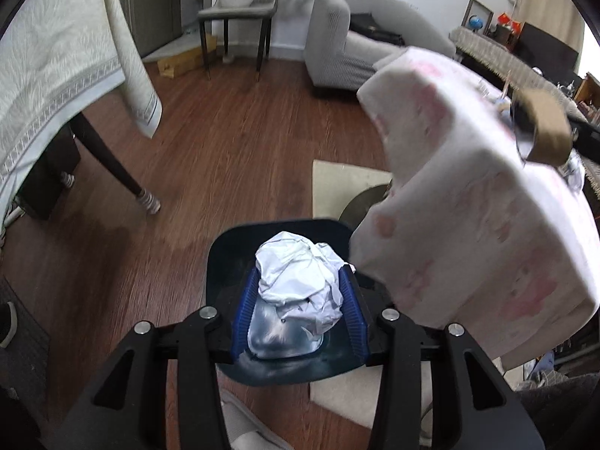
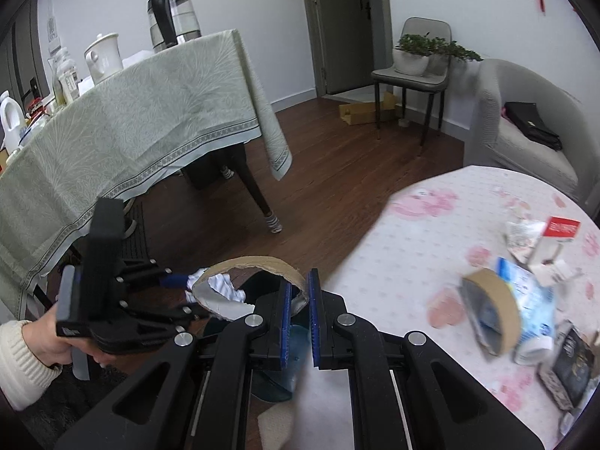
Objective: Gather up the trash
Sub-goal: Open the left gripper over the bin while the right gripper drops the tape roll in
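**A:** Left wrist view: what do the fingers hold, and why there?

**B:** The left gripper (image 1: 300, 300) has its 2 blue fingers (image 1: 245, 311) clamped on a crumpled ball of white paper (image 1: 300, 273), part-way apart because the ball fills the gap. It hangs directly over the dark bin (image 1: 221, 262) on the wooden floor (image 1: 232, 150), so the paper would fall inside once let go. The bin's liner shows beneath the paper. To the right, the round surface (image 1: 468, 206) with its pink-flowered cloth stands close beside the bin, which keeps the carry short. A cardboard tape ring (image 1: 543, 131) shows blurred near its top edge; I cannot tell from this view what bears it.

**B:** Right wrist view?

**A:** The right gripper (image 2: 299, 300) has its fingers (image 2: 314, 318) pressed together on the wall of a cardboard tape ring (image 2: 258, 264), pinching the thin wall, not spanning the hoop. The ring is held out over the bin (image 2: 273, 378), level with the left gripper (image 2: 176, 281), whose paper (image 2: 225, 288) shows through the hoop. A hand in a cream sleeve (image 2: 48, 341) grips the left tool.

**B:** What remains?

**A:** Judging by the surface (image 2: 431, 225), more trash waits: a 2nd tape roll (image 2: 491, 307), a blue-and-white wrapper (image 2: 532, 300) and a small red-and-white box (image 2: 558, 230), all lying in 1 cluster near its far right edge.
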Demonstrator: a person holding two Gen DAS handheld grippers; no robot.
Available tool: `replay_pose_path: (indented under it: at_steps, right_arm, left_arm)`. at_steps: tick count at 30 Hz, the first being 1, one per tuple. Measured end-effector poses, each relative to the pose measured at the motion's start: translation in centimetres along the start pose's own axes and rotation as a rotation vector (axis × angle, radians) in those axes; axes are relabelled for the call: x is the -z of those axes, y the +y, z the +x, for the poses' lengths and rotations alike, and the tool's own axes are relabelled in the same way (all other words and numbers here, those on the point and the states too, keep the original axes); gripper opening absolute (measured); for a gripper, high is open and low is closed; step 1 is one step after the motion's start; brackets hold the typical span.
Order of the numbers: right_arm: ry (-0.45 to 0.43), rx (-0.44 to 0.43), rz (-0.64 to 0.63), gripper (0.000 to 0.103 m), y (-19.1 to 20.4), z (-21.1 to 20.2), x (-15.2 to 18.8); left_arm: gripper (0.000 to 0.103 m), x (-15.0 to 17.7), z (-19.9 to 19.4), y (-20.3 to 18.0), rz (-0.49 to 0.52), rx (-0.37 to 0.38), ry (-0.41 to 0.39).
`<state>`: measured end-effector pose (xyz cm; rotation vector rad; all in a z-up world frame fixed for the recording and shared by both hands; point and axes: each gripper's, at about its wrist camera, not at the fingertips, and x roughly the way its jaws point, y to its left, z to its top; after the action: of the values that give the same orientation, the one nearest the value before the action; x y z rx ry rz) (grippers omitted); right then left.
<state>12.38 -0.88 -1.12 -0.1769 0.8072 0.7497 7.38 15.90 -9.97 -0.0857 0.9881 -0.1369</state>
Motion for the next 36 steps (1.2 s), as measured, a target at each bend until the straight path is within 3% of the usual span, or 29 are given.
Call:
replay_pose_path:
  at_steps: [3,6,10,23,36]
  right_arm:
    - [0.017,-0.016,-0.003,0.009,1.0,1.5,-0.4]
    - [0.044,-0.025,-0.006,0.009,2.1,3.2,-0.7]
    - [0.088,-0.006,-0.016,0.009,3.2,5.4,-0.8]
    - [0.260,0.043,-0.029,0.009,5.5,13.1,0.5]
    - [0.499,0.078,-0.006,0.009,5.6,21.3,5.6]
  left_arm:
    - [0.050,0.5,0.5,0.8,0.005,-0.004,0.016]
    - [0.062,0.8,0.9,1.6,-0.001,-0.012,0.036]
    - [0.065,1.2,0.3,2.7,-0.016,-0.017,0.029]
    - [0.063,0.8,-5.4,6.1,-0.067,-0.038,-0.121]
    - [0.058,-0.4,-9.3,7.1,-0.122,0.010,-0.224]
